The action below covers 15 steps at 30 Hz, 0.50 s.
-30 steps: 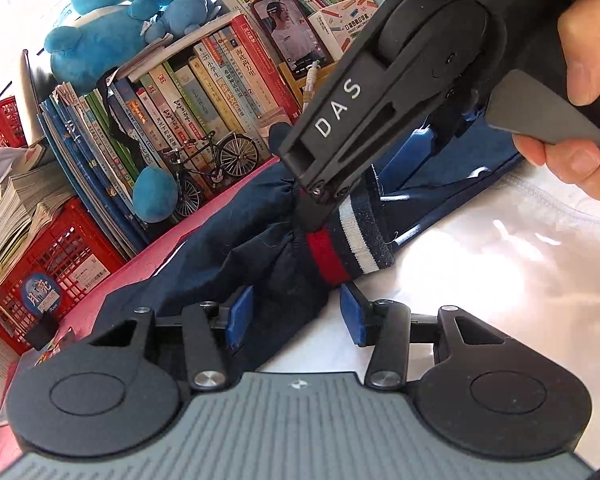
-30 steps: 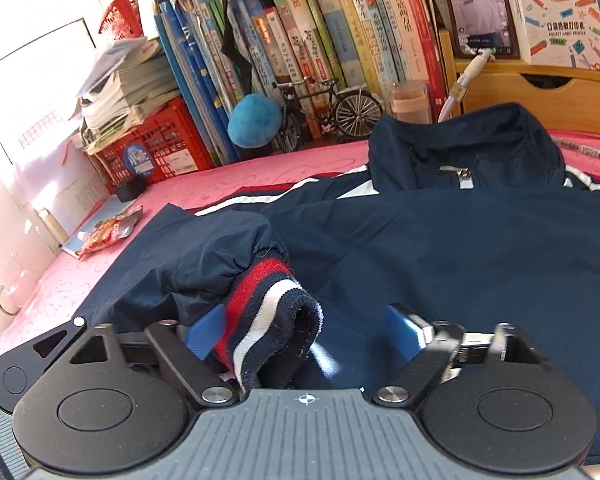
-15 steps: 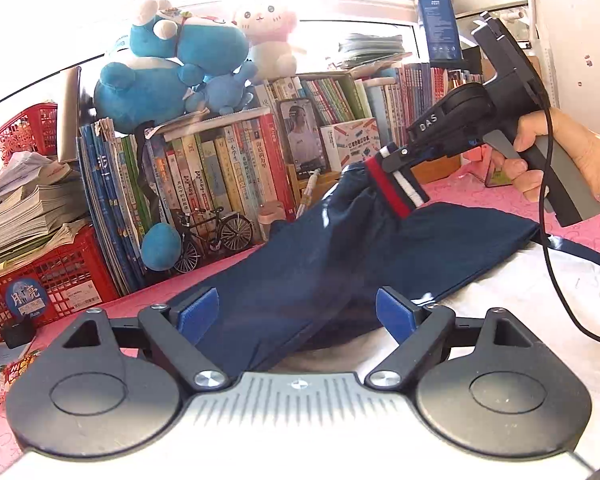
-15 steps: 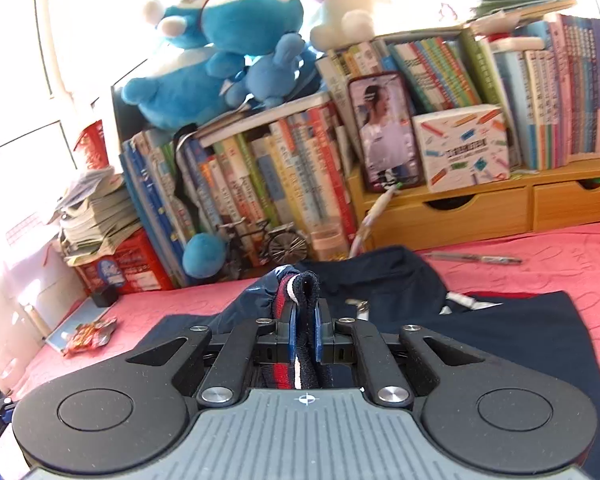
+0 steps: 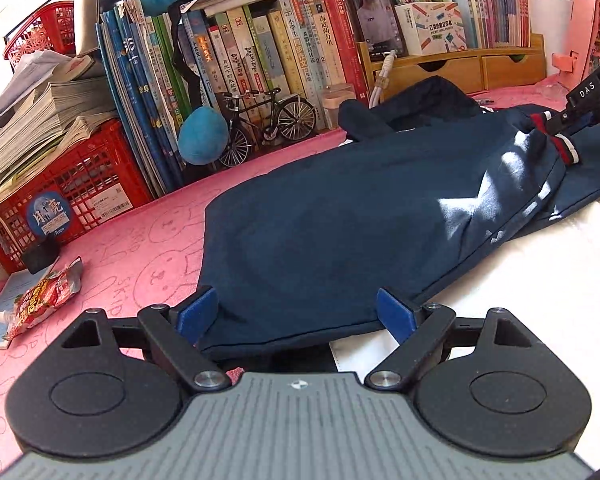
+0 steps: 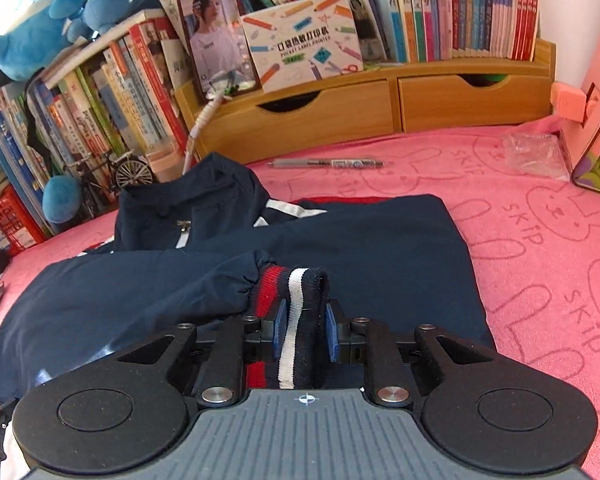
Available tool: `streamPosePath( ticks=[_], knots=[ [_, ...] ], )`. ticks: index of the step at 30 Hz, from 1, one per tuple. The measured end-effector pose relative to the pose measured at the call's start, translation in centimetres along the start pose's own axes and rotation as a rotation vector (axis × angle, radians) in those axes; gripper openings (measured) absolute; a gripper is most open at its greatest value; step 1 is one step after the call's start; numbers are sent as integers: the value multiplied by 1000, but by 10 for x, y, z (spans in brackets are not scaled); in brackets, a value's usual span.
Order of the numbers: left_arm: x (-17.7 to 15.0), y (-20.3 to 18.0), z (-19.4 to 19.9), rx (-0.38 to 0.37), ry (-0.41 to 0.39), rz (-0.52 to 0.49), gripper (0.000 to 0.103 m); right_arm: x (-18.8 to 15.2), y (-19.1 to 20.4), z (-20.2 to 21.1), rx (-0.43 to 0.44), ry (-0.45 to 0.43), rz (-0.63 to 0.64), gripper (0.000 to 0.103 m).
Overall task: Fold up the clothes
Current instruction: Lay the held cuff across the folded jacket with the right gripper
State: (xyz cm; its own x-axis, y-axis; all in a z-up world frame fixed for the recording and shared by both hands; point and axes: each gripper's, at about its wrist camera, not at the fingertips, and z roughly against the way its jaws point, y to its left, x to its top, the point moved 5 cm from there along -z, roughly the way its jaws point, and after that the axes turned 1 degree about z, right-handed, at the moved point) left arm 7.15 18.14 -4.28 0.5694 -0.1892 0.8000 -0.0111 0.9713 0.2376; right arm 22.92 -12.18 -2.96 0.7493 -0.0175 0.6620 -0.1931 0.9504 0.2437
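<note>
Right gripper point(image 6: 303, 330) clamped on the striped cuff point(image 6: 296, 288) of the navy jacket point(image 5: 360, 216) (sleeve laid across the body); left gripper point(image 5: 296, 314) spread apart at the near hem.

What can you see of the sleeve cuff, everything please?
The sleeve cuff is ribbed knit, striped red, white and navy, sewn to a gathered navy sleeve of thin, slightly shiny fabric. It stands on edge, pinched flat between the blue pads of the right gripper, jaws shut on it. It sits over the jacket body, which lies on the pink cloth. From the left wrist view it shows far right.
</note>
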Motion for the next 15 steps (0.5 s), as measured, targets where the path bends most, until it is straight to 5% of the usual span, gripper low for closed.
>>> streamPosePath(
  ticks=[2,4,7,8,9,10,15],
  knots=[
    [-3,-1,-1,-2,10,-5,89,-7,-6,4,39,-7,-49,44],
    [-6,-3,-2,-4,20,-11,91,-17,-13,10,118,-20,-129,68],
    [-11,-5,-4,-8,35,-18,91,-28,-11,15,169,-56,-155,69],
    [-10,-5,-4,-10,40,-15,91,-29,-7,16,155,-67,-134,68],
    [-10,-4,-2,-11,44,-12,91,-31,-3,16,141,-79,-113,53],
    [-10,-3,1,-10,45,-12,91,-33,2,15,134,-72,-99,23],
    [-15,6,21,5,40,-20,91,-31,15,24,65,-123,-31,18]
  ],
)
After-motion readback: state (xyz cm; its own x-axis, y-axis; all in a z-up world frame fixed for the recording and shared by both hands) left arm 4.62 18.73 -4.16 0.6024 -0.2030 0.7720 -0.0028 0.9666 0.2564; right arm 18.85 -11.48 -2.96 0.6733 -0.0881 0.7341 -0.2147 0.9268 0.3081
